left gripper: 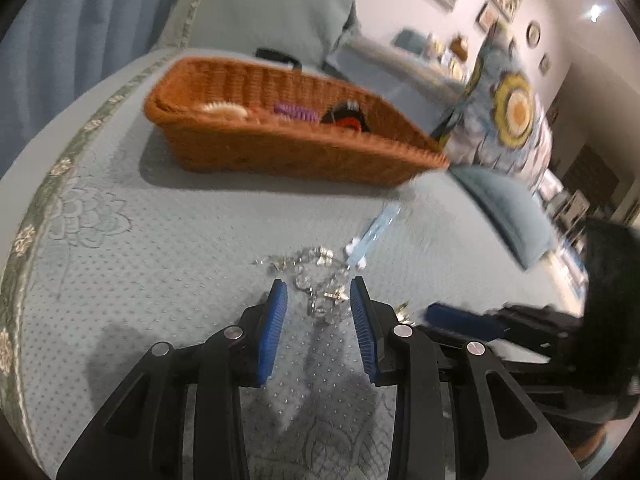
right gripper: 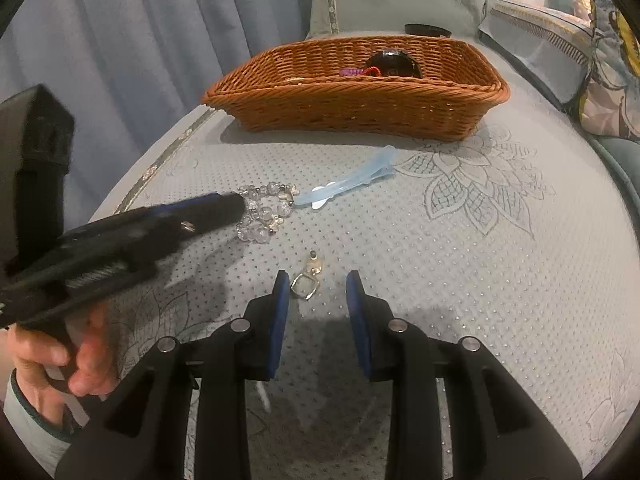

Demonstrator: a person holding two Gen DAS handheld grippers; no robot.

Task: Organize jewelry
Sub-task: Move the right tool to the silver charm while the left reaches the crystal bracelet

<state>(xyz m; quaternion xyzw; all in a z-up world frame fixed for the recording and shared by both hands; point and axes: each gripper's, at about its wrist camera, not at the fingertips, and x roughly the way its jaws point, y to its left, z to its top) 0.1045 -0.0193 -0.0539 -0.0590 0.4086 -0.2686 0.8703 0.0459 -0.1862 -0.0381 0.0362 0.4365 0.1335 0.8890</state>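
A clear crystal bead bracelet (left gripper: pixel 318 280) lies on the pale blue bed cover (left gripper: pixel 160 264), just ahead of and partly between the blue pads of my left gripper (left gripper: pixel 319 290), which stands open. In the right wrist view the left gripper (right gripper: pixel 236 208) reaches the bracelet (right gripper: pixel 262 212) from the left. A small earring with a square ring (right gripper: pixel 306 282) lies on the cover between the tips of my right gripper (right gripper: pixel 318 282), nearer the left pad; its jaws are open and touch nothing. A light blue hair clip (right gripper: pixel 348 182) lies beyond the bracelet.
A brown wicker basket (right gripper: pixel 360 108) stands further back and holds hair ties and other small items. A hand (right gripper: pixel 80 352) holds the left gripper's handle. Patterned pillows (left gripper: pixel 504 120) lie to the right, and a blue curtain (right gripper: pixel 160 40) hangs behind the bed.
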